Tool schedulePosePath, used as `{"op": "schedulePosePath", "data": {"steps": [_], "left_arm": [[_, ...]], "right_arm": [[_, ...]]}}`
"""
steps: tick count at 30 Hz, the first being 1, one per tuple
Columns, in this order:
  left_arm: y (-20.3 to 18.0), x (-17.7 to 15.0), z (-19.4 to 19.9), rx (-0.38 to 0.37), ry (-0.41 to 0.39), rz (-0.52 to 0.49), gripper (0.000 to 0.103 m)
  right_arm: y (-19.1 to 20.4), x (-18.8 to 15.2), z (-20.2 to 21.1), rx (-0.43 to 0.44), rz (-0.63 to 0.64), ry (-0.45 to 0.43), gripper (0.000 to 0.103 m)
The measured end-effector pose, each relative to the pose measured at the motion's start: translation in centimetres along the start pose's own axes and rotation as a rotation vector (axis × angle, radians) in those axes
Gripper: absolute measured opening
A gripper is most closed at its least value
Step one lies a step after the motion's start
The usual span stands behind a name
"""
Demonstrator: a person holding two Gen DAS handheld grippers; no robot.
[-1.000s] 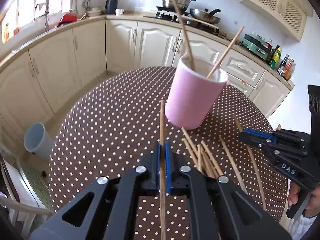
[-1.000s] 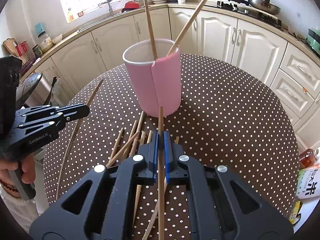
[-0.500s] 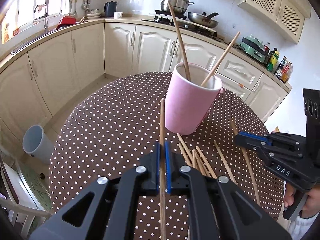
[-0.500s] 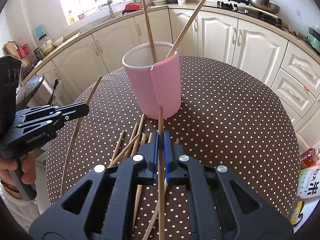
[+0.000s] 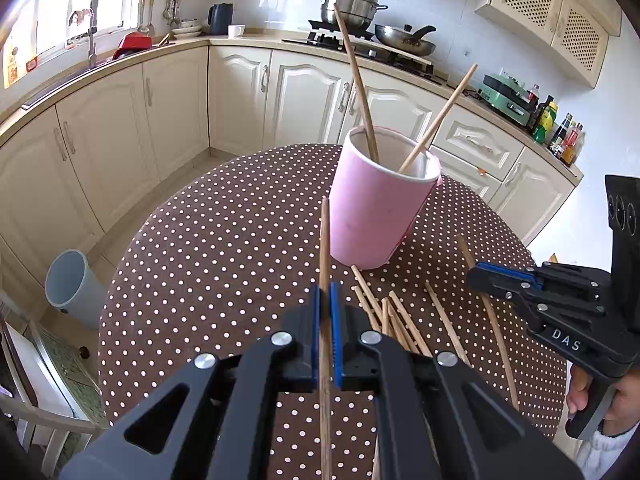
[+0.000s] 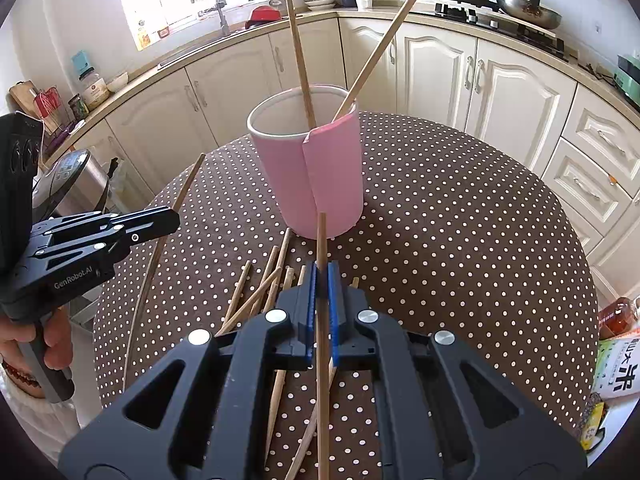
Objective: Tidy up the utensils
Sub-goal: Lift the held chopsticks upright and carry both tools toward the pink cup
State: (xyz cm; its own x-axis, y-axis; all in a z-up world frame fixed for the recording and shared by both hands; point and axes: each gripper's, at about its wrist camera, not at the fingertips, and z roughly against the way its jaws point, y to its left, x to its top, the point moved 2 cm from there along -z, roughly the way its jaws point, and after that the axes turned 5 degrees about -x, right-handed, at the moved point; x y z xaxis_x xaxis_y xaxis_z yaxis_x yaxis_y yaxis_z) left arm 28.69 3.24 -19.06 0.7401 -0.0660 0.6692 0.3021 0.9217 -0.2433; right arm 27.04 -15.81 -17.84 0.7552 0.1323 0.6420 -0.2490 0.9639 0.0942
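Grey bin (image 5: pixel 66 286) (floor) — steel pot (image 5: pixel 351 2)

A tall pink cylindrical cup (image 6: pixel 320 176) with a white inside stands upright on the dotted table; two long wooden chopsticks (image 6: pixel 298 48) lean out of it, crossing apart at the top; a loose heap of wooden chopsticks (image 6: pixel 264 280) lies just before its base; one chopstick (image 5: pixel 325 248) is clamped lengthwise in each gripper, pointing towards the cup.

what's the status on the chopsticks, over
Left claw shut on one chopstick, right claw shut on another. Two stand in pink cup; loose ones on table. Path to cup clear.
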Motion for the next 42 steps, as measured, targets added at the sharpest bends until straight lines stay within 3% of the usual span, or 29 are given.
{"op": "schedulePosePath", "data": {"steps": [42], "left_arm": [[-0.1,0.4,2.7,-0.021,-0.002,0.030,0.006]], "right_arm": [[-0.4,-0.1,2.7,0.036,-0.004,-0.038,0.006]]}}
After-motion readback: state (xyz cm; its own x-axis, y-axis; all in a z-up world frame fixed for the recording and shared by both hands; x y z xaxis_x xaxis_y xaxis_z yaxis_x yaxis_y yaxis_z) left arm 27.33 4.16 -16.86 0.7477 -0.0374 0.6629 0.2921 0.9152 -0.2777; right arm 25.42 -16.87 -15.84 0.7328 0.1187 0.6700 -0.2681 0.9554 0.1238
